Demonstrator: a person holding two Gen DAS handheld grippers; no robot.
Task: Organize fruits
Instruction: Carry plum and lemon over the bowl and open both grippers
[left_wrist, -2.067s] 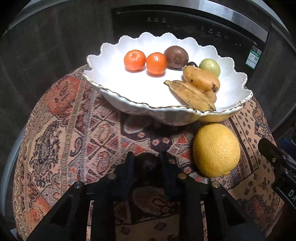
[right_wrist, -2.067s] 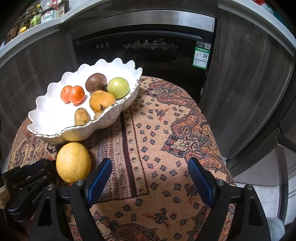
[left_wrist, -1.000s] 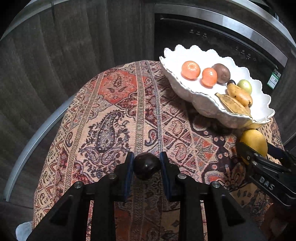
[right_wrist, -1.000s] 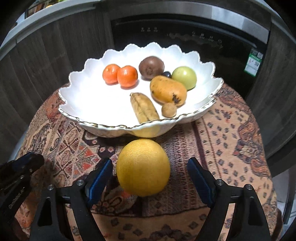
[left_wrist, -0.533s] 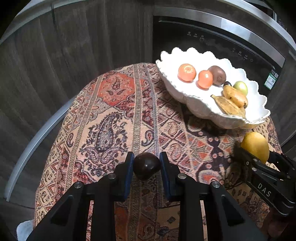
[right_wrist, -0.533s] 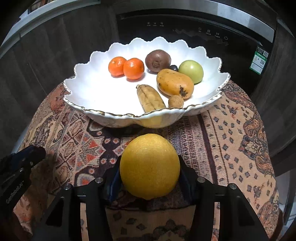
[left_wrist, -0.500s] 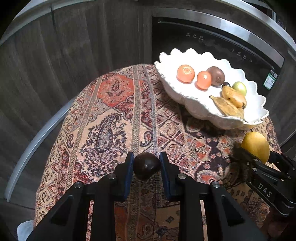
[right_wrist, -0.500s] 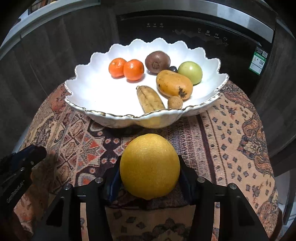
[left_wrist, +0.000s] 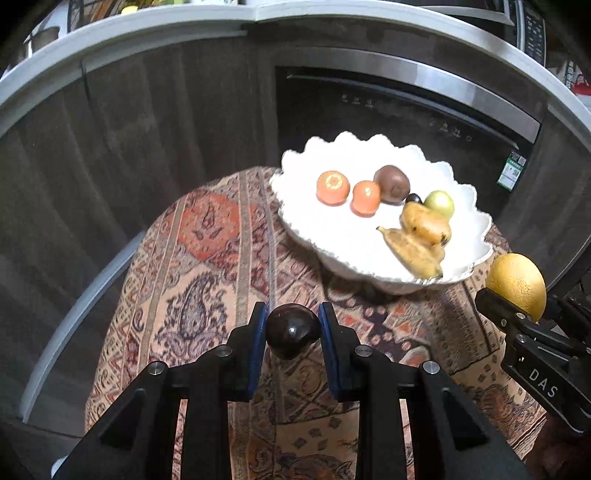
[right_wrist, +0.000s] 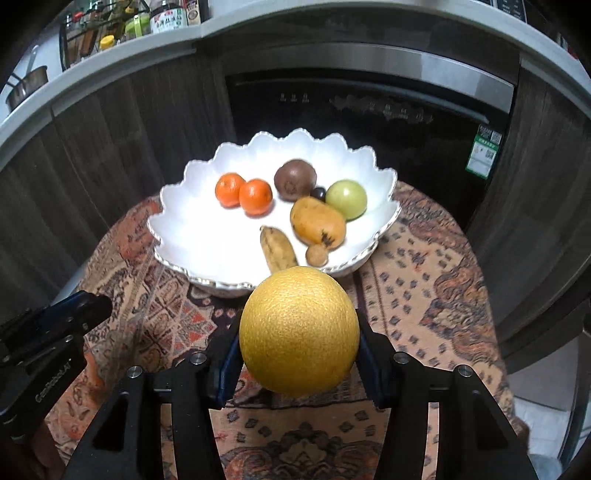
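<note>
While both grippers are carrying fruit above the patterned worktop (left_wrist: 207, 258), the white scalloped bowl (right_wrist: 192, 236) is sitting toward the far side, already holding two small oranges (right_wrist: 243, 192), a brown round fruit (right_wrist: 294, 179), a green one (right_wrist: 346, 198), a mango-like fruit (right_wrist: 317, 221), a mottled banana (right_wrist: 277, 248) and a couple of small pieces. That grouping suggests the bowl is serving as the collecting place, so the two fruits in hand are most likely heading there.

The left gripper (left_wrist: 292, 334) is squeezing a small dark glossy fruit (left_wrist: 292, 330); its jaws are drawn in narrow, blue pads pressing each side, and the fruit is hanging clear of the cloth, well short of the bowl and to its left. Holding it across its middle is keeping the round skin from slipping out.

The right gripper (right_wrist: 298, 343) is clamping a large yellow citrus (right_wrist: 298, 330); its jaws are spread wide, pads touching the widest part on both sides. In the right wrist view the citrus is sitting just in front of the bowl's near rim and covering part of it. Judging from this, the citrus is closer to a drop into the open left part of the bowl.
</note>
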